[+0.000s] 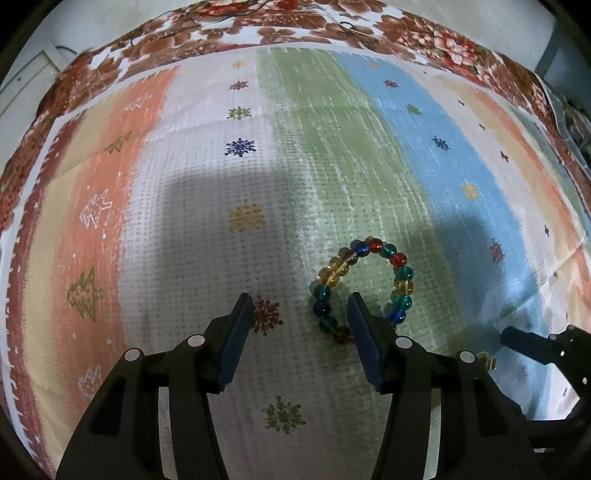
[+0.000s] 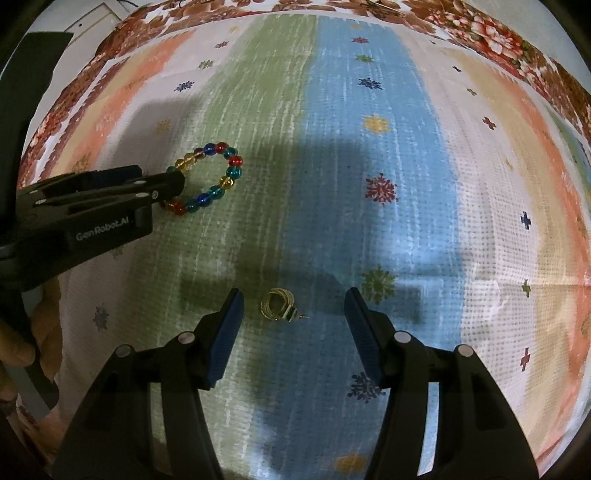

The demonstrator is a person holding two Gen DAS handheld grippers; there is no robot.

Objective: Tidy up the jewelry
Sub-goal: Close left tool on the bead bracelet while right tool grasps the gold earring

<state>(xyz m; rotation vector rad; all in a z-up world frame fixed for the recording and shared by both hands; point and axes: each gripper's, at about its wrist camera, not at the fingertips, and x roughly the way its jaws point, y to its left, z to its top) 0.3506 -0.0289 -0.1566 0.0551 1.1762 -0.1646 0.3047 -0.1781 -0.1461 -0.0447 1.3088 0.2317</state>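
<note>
Left hand-held gripper (image 1: 301, 308) gapes empty with its right finger poked inside the beaded bracelet (image 1: 364, 286) — while the right hand-held gripper (image 2: 293, 304), equally wide and empty, straddles the gold ring (image 2: 279, 306) lying on the striped cloth (image 2: 369, 229).

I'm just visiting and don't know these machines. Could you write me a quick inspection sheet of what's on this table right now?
Surface: striped woven cloth with snowflake prints, laid over a brown floral cloth.
Job's things: round bracelet of coloured glass beads on the green stripe; small gold-coloured ring-like piece where green meets blue.
Clutter: nothing seen.
Grippers: left gripper open, its right finger inside the bracelet loop, part of the beads between the fingers; right gripper open, the gold piece between its fingers.
Cables: thin dark cord at the far edge, blurred.
Surroundings: pale wall behind; details unclear.
</note>
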